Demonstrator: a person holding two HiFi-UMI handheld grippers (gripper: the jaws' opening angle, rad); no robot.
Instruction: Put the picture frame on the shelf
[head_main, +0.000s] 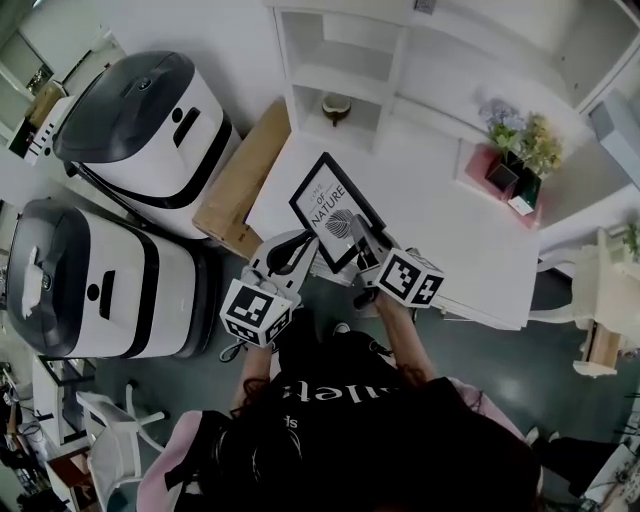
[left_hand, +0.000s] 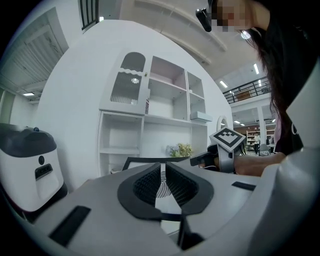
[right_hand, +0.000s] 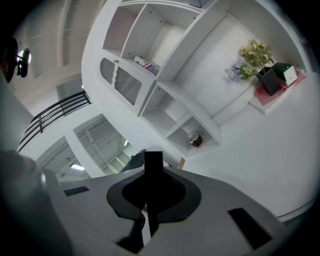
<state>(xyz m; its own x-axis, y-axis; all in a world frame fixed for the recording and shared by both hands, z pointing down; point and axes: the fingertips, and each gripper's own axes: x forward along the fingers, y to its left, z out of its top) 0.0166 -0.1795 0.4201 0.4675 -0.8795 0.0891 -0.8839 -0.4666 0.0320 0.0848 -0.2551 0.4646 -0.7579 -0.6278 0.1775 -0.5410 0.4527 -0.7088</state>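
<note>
The left gripper (left_hand: 163, 186) is pressed onto one long side of the picture frame (head_main: 337, 208). The right gripper (right_hand: 150, 192) clamps its near short end, the black edge in its jaws. The frame's long axis runs ahead from the right gripper. The white shelf (head_main: 345, 75) stands ahead of both grippers, well apart, across the table (head_main: 450, 230). Neither hand is nearer.

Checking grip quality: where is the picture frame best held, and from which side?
Its near edge, from the person's side: the picture frame is flat, so only its rim fits between jaws. The left gripper and right gripper pinch that edge at two spots, for steadiness.
</note>
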